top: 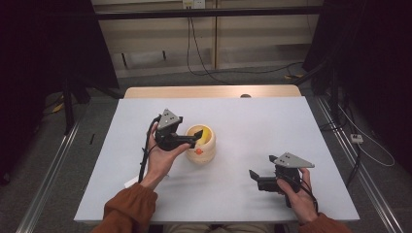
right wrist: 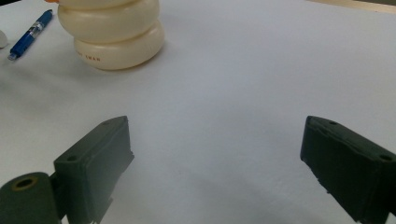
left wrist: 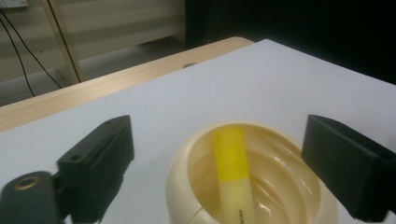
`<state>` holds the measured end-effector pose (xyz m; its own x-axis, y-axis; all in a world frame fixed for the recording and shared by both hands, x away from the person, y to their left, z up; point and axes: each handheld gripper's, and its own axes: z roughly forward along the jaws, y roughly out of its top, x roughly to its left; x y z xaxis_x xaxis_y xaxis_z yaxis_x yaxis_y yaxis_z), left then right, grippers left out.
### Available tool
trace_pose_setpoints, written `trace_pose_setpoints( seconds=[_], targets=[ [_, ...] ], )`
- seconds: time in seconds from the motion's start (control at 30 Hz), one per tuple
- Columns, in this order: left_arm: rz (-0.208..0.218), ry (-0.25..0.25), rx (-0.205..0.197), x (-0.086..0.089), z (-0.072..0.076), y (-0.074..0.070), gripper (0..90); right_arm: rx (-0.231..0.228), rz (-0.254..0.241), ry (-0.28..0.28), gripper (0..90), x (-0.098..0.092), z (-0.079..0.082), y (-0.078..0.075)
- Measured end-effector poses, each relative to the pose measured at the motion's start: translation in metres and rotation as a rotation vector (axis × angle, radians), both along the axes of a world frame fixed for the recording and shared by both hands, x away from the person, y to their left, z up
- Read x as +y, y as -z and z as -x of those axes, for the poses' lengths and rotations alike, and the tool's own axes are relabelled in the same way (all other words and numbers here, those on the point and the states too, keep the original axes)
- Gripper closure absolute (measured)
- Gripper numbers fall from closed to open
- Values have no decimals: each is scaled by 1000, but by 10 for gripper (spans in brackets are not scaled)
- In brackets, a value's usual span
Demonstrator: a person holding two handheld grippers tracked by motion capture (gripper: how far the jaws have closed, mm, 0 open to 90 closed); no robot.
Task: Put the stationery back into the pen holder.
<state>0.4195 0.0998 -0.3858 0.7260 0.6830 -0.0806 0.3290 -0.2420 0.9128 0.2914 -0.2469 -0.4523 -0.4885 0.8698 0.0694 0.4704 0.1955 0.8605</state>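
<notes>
**Three cameras, one table**

The white table (top: 252, 194) is seen from high above by one camera that is aimed forward and down. The cream ribbed plastic cup (left wrist: 252, 186) is looked into from very close by the left gripper view. The same cup (right wrist: 114, 35) is seen from lower and farther off in the right gripper view. The cup (top: 201, 144) is shared by all three views.

**Dim room, pale counter**

A white counter (top: 272, 121) with a wooden far edge (top: 209, 91) is seen on grey carpet (top: 58, 160). Black curtains (top: 43, 43) are hung at both sides, a beige panelled wall (top: 252, 39) is lit behind, and black cables (top: 199, 63) are trailed down it.
</notes>
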Motion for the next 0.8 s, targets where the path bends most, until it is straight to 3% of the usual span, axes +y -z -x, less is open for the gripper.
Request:
trace_pose_setpoints(
  seconds=[0.13, 0.2, 0.5, 0.8],
  targets=[
    [-24, -14, -10, 11, 2, -4, 60, 0, 2, 0, 81, 0, -1, 0],
    [-13, -14, -2, 17, 3, -5, 60, -1, 3, -1, 81, 0, -1, 0],
    [-79, -10, 21, 44, 11, -7, 58, 5, 4, -10, 82, 0, -2, 1],
    [-106, -18, 39, 62, 22, -5, 61, 5, 5, -14, 85, 0, -3, 1]
  ],
)
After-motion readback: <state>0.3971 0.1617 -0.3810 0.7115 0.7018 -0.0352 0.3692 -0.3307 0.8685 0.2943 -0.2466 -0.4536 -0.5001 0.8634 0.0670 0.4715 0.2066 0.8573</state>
